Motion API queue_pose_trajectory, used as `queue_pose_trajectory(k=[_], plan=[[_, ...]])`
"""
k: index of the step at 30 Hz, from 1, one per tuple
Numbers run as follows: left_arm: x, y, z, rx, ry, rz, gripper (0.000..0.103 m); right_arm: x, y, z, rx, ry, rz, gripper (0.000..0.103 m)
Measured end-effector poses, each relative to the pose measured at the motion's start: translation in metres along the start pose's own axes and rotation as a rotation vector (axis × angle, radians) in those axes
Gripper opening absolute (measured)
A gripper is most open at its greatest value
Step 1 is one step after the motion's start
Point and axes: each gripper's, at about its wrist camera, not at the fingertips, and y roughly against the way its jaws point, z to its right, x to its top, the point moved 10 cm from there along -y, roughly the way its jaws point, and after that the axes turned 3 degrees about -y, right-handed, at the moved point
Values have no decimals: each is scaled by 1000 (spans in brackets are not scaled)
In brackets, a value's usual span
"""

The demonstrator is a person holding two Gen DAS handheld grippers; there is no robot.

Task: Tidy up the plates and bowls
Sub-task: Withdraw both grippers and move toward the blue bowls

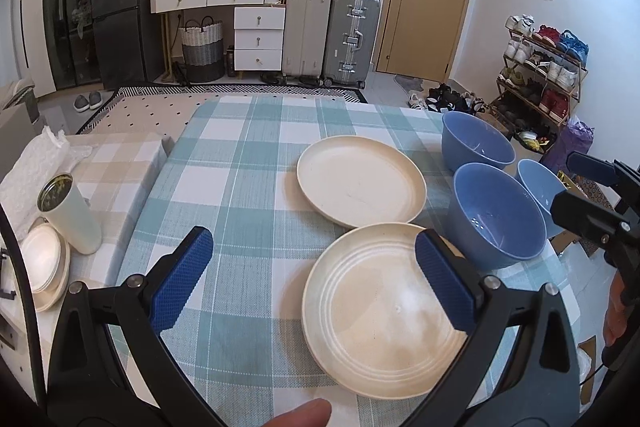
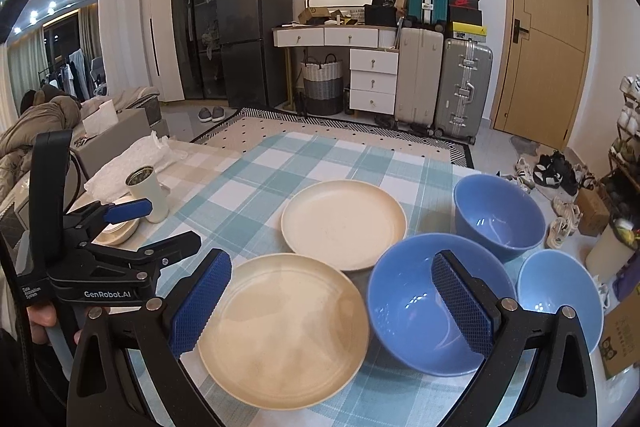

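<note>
Only the right view showed all three bowls (image 2: 430, 311) whole. Both tongs, left (image 1: 316, 281) and right (image 2: 332, 307), gaped wide, empty. Bare desk (image 1: 240, 187) lay left of the plates (image 1: 384, 311).

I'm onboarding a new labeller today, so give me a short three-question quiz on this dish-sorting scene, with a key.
1. How many blue bowls stand on the checked tablecloth?
2. True or false: the near cream plate is stacked on top of the far cream plate.
3. Which is holding something: A) left gripper, B) right gripper, C) neither?

Key
1. Three: the near bowl, the far bowl and the small bowl at the right.
2. False; the plates lie one behind the other on the cloth.
3. C; both have their jaws spread wide with nothing between the pads.
</note>
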Motion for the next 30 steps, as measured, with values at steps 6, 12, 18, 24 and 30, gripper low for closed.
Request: queue_pose_trajectory(k=[6, 12, 18, 24, 30], plan=[[14, -8, -2, 2, 6, -7, 101, 16, -4, 12, 8, -14, 1, 102], [22, -28, -7, -20, 36, -26, 101, 26, -17, 33, -1, -55, -22, 102], [27, -51, -8, -19, 35, -54, 101, 33, -34, 55, 6, -110, -46, 102], [33, -69, -9, -14, 34, -71, 101, 34, -56, 70, 3, -139, -90, 102], [38, -83, -11, -3, 24, -87, 101, 38, -76, 73, 1, -130, -122, 102]])
